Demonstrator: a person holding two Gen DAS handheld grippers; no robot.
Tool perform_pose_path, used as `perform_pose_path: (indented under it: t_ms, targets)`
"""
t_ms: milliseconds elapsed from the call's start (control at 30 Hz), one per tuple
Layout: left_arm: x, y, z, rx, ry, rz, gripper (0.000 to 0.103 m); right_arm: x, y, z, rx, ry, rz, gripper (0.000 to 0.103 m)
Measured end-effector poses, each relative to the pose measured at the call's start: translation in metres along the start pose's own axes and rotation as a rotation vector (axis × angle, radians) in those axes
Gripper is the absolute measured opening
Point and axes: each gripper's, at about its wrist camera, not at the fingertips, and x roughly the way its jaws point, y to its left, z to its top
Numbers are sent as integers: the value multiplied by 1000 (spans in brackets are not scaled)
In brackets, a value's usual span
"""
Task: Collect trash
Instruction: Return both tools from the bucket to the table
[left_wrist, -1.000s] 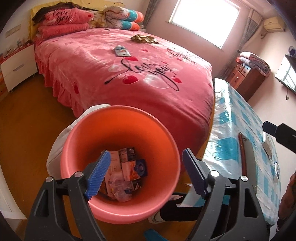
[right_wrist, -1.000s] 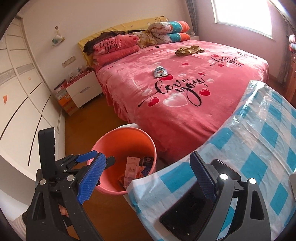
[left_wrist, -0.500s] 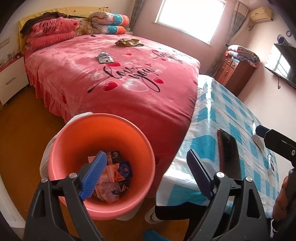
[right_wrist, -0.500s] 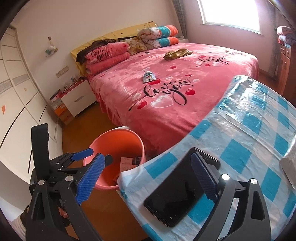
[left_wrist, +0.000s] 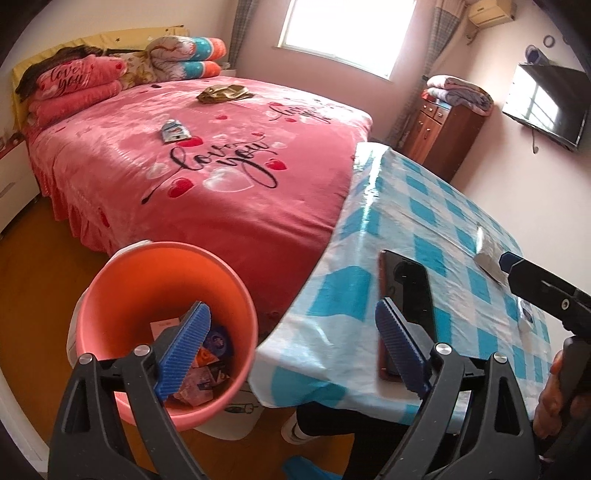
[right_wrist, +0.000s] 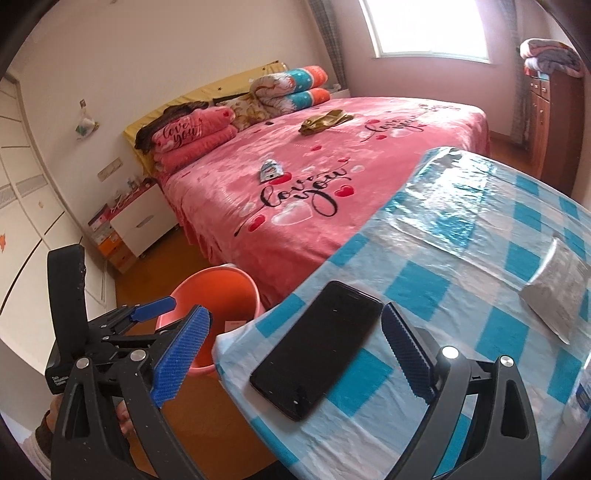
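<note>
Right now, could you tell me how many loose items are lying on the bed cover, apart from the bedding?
2: a small wrapper mid-bed and a crumpled olive item farther back, nearer the pillows. Smaller bits may be hidden among the bedding.

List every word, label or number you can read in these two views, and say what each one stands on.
"love you" in black script on the pink heart-print bedspread, and again near its far edge, hardly legible.
"Love you" in white script on the folded pink blanket at the headboard.
Too small or blurred to read: print on the small blue-white packet on the bed, and on the wrappers inside the orange plastic bucket.
</note>
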Motion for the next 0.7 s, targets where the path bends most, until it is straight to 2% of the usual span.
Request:
perform_pose_path:
  t_ms: [700]
  targets:
    - [1, -82, -2, 150, 25, -53, 92, -51, -67, -38, 133, -90, -84, 93]
